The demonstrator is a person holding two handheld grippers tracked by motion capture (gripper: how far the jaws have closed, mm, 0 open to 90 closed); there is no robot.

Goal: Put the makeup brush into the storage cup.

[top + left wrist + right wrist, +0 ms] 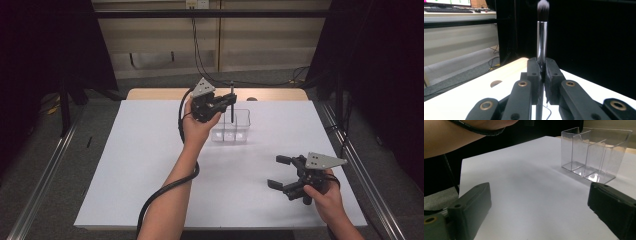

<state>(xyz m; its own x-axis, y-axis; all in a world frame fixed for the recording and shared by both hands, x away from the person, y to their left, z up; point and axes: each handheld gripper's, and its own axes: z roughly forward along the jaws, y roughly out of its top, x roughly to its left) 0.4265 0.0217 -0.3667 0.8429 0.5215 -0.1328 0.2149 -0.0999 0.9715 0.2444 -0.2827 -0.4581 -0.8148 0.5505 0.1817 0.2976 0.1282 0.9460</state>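
Left hand-held gripper (543,65) clamps brush (542,37) | upright, bristles up | right hand-held gripper (281,172) wide

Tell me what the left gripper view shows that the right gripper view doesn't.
Left gripper view: the left gripper shut on a makeup brush, held upright with dark bristles on top and a shiny metal ferrule below, plus a desk and keyboard far behind. Right gripper view: the right gripper with jaws wide apart and nothing between them, a clear plastic organizer with compartments, and a forearm. Both share the white table cover.
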